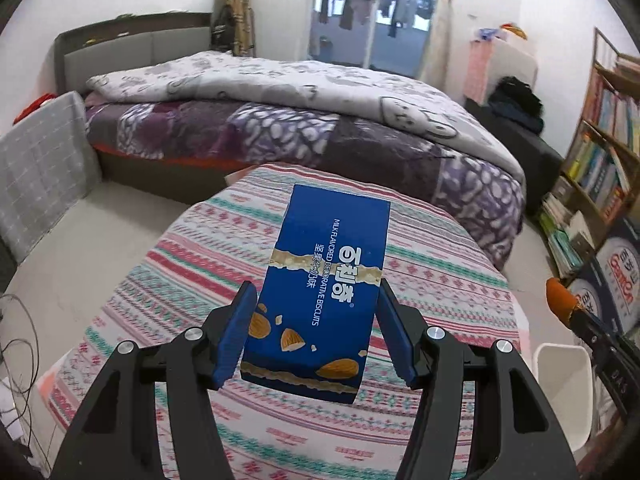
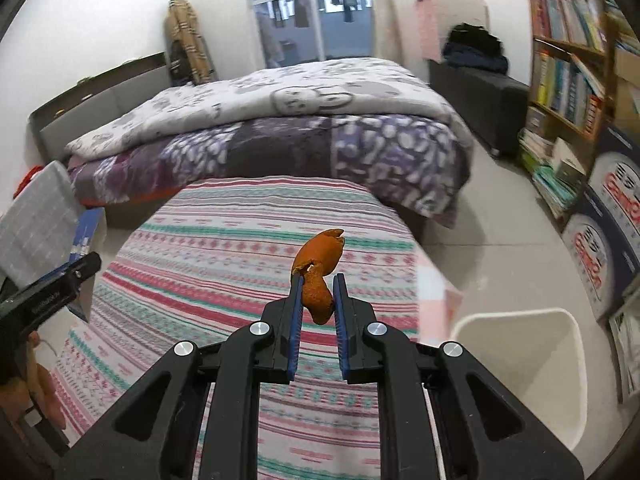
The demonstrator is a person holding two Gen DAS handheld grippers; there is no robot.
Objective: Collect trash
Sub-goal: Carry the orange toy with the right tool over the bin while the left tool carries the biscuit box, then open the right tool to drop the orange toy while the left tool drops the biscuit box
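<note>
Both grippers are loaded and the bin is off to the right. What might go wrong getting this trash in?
1. The left gripper grips the blue biscuit box only near its close end; most of it sticks out forward, so it may pivot or slip.
2. The right gripper pinches the orange peel by a small part; it could drop onto the striped cloth.
3. The white bin sits beside the cloth's edge; a release short of it misses.
</note>
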